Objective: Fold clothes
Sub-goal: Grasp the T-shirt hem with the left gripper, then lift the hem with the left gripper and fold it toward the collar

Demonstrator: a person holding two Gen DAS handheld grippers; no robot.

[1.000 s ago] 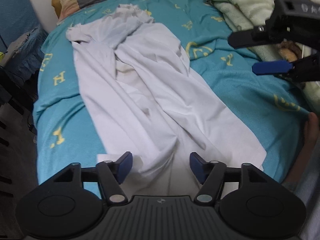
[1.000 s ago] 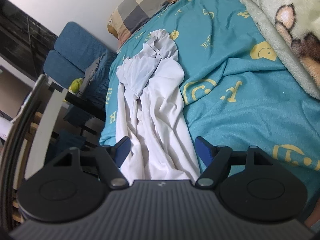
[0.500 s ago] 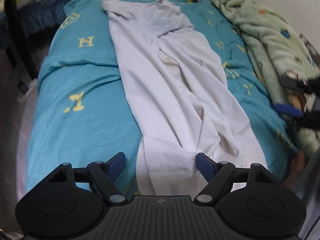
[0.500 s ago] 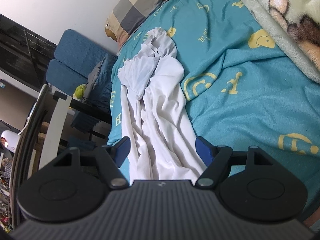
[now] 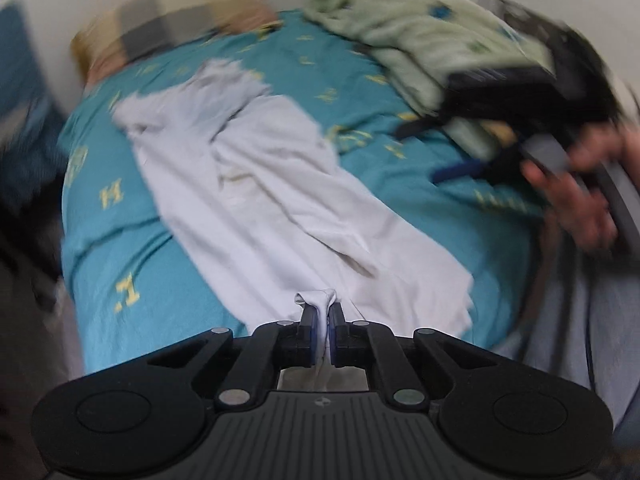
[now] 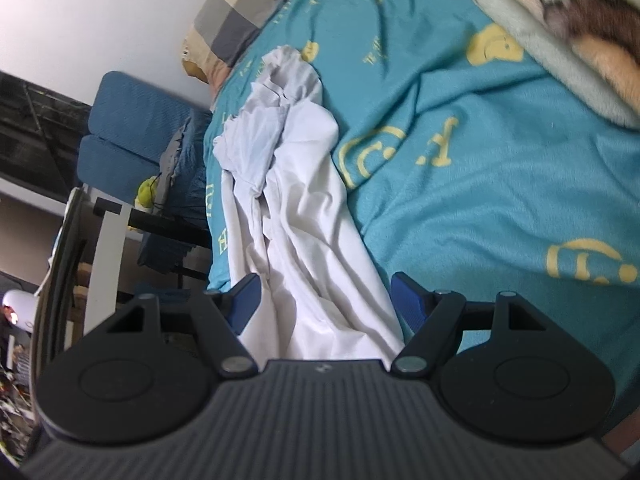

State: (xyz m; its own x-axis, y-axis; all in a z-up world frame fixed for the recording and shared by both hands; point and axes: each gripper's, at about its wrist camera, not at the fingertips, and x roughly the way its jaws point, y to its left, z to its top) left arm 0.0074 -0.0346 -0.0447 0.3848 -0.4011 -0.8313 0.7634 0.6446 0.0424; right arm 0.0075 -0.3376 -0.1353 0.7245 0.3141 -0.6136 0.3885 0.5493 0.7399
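A long white garment point(image 5: 272, 200) lies crumpled lengthwise on the teal bedsheet point(image 5: 132, 248). My left gripper point(image 5: 320, 312) is shut on the garment's near hem, and a small fold of white cloth bulges above the blue pads. In the right wrist view the same garment point(image 6: 304, 216) runs away from me, its near end lying between the spread fingers of my right gripper point(image 6: 326, 294), which is open and not pressing on the cloth. The left wrist view also shows the right gripper point(image 5: 460, 170) held by a hand point(image 5: 572, 196) at the far right, blurred.
A checked pillow point(image 5: 176, 28) lies at the head of the bed. A pale green fleece blanket point(image 5: 420, 36) is heaped along the right side. Blue chair cushions point(image 6: 132, 136) and a dark frame stand beyond the bed's left edge.
My left gripper has gone from wide open to shut on the garment's near hem and lifted it a little. The left view has swung and blurred. The right gripper stays open and has rolled slightly.
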